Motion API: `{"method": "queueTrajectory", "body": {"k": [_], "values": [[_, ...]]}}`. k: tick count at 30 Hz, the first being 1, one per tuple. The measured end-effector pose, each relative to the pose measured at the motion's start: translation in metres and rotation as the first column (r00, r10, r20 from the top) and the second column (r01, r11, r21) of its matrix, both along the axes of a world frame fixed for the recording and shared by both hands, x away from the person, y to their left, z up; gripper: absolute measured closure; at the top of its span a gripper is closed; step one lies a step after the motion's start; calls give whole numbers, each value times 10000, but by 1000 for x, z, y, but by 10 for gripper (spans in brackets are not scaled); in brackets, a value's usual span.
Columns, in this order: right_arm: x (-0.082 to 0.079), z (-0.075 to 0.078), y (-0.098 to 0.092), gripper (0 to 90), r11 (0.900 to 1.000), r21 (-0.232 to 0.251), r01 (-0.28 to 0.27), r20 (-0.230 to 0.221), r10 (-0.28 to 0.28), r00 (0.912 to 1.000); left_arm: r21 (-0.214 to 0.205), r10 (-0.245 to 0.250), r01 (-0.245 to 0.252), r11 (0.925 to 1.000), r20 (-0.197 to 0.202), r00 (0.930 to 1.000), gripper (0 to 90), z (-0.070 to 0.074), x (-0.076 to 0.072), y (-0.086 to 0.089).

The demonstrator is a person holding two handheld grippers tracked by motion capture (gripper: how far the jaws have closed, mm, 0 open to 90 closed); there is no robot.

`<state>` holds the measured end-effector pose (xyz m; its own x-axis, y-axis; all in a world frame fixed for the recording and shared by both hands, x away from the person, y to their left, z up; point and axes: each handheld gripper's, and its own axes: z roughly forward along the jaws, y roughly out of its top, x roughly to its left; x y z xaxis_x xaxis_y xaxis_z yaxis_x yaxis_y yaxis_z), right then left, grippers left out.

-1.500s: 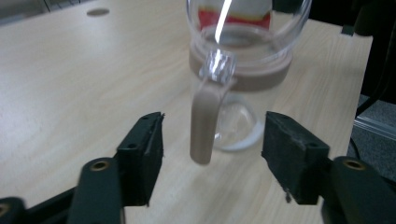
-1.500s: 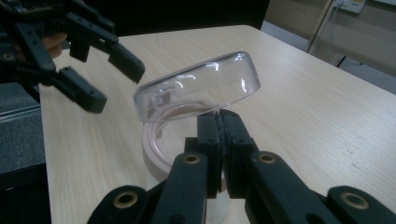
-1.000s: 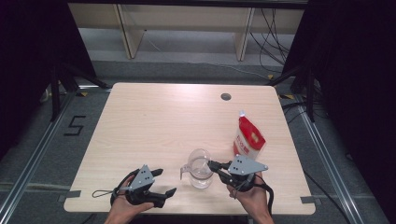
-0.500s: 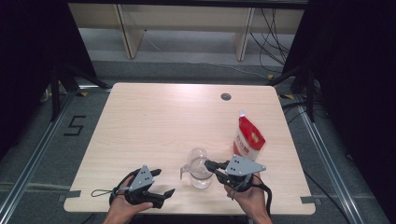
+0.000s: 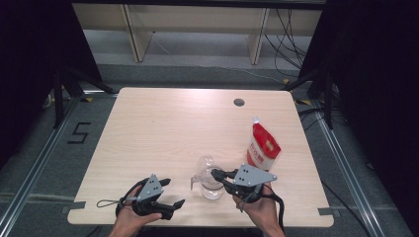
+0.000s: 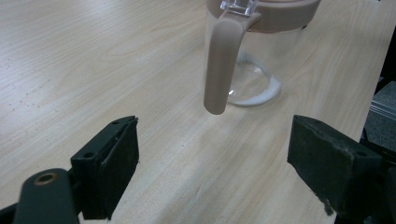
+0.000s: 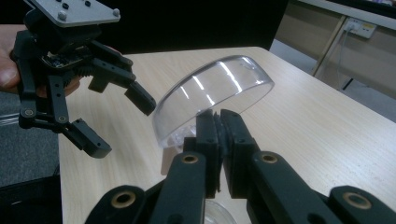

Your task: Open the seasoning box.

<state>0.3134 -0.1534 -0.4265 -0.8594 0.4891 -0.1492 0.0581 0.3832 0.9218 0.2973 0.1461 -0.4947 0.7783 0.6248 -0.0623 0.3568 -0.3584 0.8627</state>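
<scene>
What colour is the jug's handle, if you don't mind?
The handle is a dusty pinkish beige, clearest in the left gripper view.

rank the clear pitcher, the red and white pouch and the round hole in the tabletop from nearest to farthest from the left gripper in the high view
From the left gripper:
1. Clear pitcher, just to its right near the front edge.
2. Red and white pouch, farther right, standing upright.
3. Round hole, at the table's far side.

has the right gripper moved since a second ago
Yes, slightly. In the high view the right gripper, shut on the clear lid of the pitcher, has crept left, away from the red pouch, which stayed put.
</scene>
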Motion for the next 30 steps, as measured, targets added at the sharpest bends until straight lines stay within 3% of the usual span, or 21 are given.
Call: {"method": "queueTrajectory", "body": {"k": [12,13,16,17,20,21,24,26,29,30], "values": [[0,3,13,869,9998,-37,-183,207,184,9996,27,-28,28,10000,-25,10000,163,1,0,1],[-1,3,16,869,9994,10,-337,3,337,9994,71,6,-6,10000,10,10000,163,2,0,1],[-1,4,20,869,9994,7,-350,180,350,9992,-14,15,-16,10000,-48,10000,163,2,0,1],[-3,4,21,869,9996,8,-276,-58,276,9996,-3,8,-8,10000,-31,10000,163,2,1,1],[-1,3,23,863,9982,-94,-591,104,592,9982,1,-113,113,9999,69,9999,163,1,2,1],[-2,1,25,863,9987,-45,-510,15,510,9987,197,-179,178,9996,24,9998,163,1,2,2],[-2,0,28,862,9976,-120,-686,-93,685,9976,-146,-48,46,9999,-161,9999,163,0,1,-1],[-1,0,27,859,9973,-69,-737,-20,737,9973,-62,-72,71,10000,-105,9999,163,1,0,0],[1,1,20,854,9991,-83,-426,190,427,9989,-48,-82,81,10000,-47,10000,163,2,1,0],[1,1,16,851,9994,-27,-336,37,336,9994,-48,-82,81,10000,-47,10000,164,2,1,0]]}}
